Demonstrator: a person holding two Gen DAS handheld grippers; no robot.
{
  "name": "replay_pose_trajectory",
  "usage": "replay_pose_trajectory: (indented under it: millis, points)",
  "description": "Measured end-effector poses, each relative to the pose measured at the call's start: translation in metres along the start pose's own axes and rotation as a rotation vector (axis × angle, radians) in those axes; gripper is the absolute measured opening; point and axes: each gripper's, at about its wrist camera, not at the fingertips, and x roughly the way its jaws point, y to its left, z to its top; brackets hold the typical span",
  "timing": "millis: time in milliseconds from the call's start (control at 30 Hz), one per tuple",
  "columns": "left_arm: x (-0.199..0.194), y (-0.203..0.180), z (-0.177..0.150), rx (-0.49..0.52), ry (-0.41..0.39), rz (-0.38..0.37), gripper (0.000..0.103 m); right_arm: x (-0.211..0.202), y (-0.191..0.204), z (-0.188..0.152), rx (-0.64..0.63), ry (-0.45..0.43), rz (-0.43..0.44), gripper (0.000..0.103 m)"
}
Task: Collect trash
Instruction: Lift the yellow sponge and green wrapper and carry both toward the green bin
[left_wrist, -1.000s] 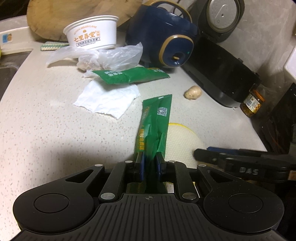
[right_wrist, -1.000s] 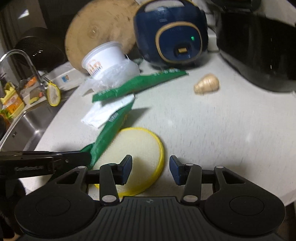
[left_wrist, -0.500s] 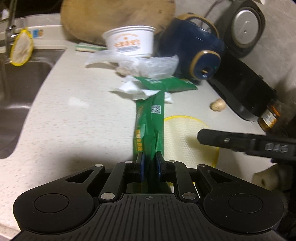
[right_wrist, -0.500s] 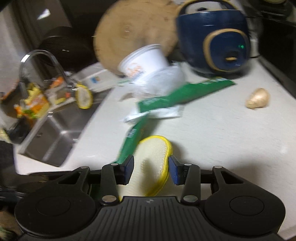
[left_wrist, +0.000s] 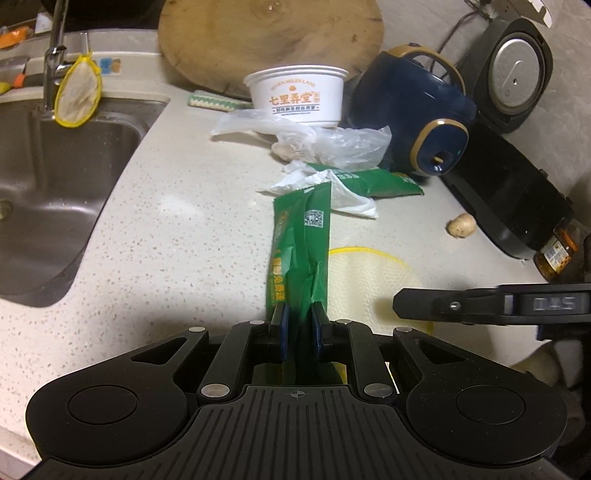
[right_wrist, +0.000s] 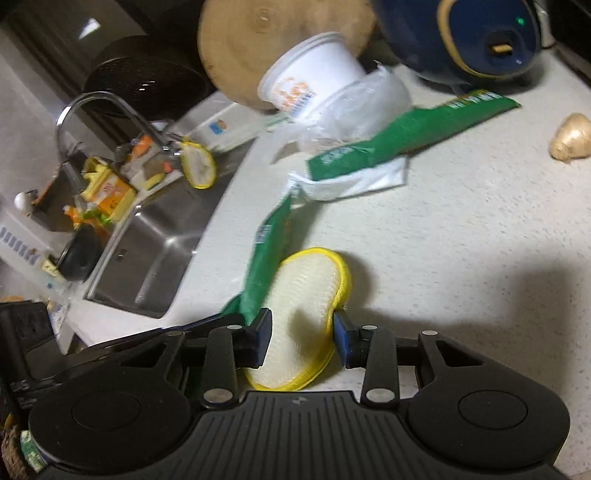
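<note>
**Both grippers on items at near edge of counter**

Left gripper (left_wrist: 298, 325): fingers pinching the near end of a green wrapper (left_wrist: 301, 251), which sticks out away from the fingers over the speckled counter (left_wrist: 177, 236). Its far end reaches a crumpled white tissue (left_wrist: 347, 195).

Right gripper (right_wrist: 301, 338): fingers have just been closing, w/ a round yellow-rimmed scrub pad (right_wrist: 306, 314) between them. The pad is bent up at both sides & both pads touch its rim, so it's squeezed. Pad sits at the near edge of the counter, just right of the held wrapper.

Rest of the trash is further back: 2nd green wrapper (left_wrist: 384, 182) lying across the tissue, clear plastic bag (left_wrist: 332, 144) behind that, white paper bowl (left_wrist: 297, 94) upright at the far side in front of a round wooden board (left_wrist: 269, 40). Blue cooker (left_wrist: 417, 122) right of the bowl, ginger piece (left_wrist: 461, 226) on bare counter at right. Sink (left_wrist: 48, 192) at left, another yellow-rimmed pad (left_wrist: 78, 94) hanging at the tap.
</note>
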Motion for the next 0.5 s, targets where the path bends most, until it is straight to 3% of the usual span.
replay_pose_trajectory:
  millis: [100,233,267,333,500]
  points:
    - [0.001,0.001,0.000,-0.004,0.000,-0.004,0.017,0.000,0.006,-0.002,0.006,0.011,0.114,0.037]
    - [0.000,0.002,0.000,-0.007,-0.003,-0.001,0.017,0.019,0.016,-0.001,-0.046,0.037,-0.023,0.037]
    - [-0.001,0.002,0.000,-0.008,-0.003,-0.001,0.017,0.022,0.014,-0.001,-0.039,0.040,-0.055,0.032]
    - [-0.002,0.003,-0.001,-0.010,-0.006,0.002,0.017,0.021,0.005,-0.002,-0.001,0.048,-0.052,0.020]
    - [-0.005,0.001,-0.002,-0.008,-0.022,-0.006,0.015,0.003,0.006,-0.003,-0.004,0.002,-0.052,0.018]
